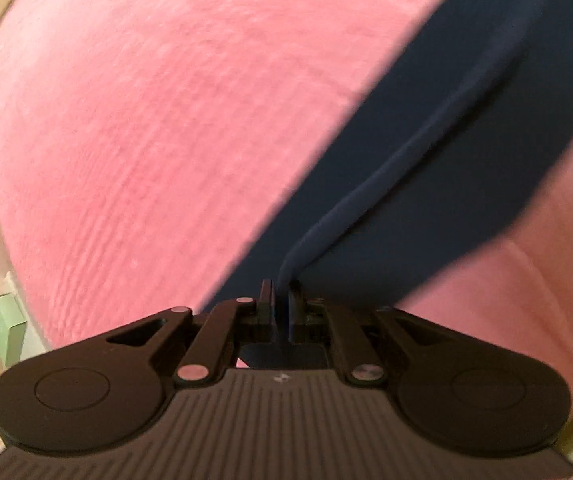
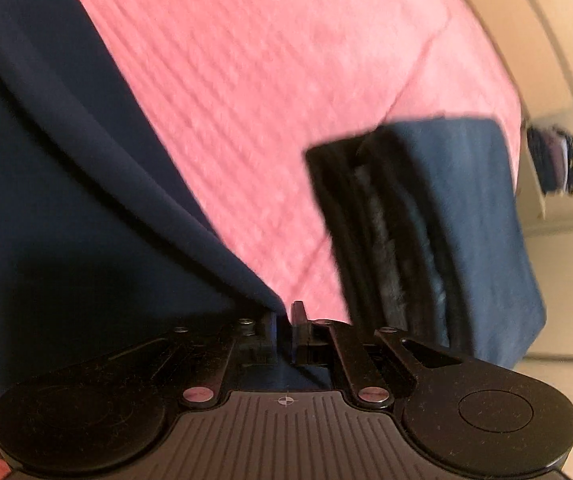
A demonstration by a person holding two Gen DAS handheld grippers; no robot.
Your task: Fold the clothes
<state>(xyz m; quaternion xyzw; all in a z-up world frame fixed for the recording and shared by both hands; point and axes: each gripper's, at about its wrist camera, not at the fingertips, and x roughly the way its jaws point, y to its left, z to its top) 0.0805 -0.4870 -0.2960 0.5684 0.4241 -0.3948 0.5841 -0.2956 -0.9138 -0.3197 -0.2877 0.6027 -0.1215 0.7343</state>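
Above the pink blanket [image 1: 146, 120], your left gripper [image 1: 281, 300] and right gripper [image 2: 286, 320] each pinch the navy garment's [image 1: 466, 120] hem; it is soft and limp, so hold its edge.

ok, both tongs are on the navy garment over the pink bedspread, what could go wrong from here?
1. Each grip is thin: the left tongs and the right tongs pinch only an edge of the navy garment, so it may slip out mid-fold.
2. The stack of folded dark clothes lies close to the right tongs; a swing could knock it over.
3. Both views are motion-blurred, so the edges may land misaligned.
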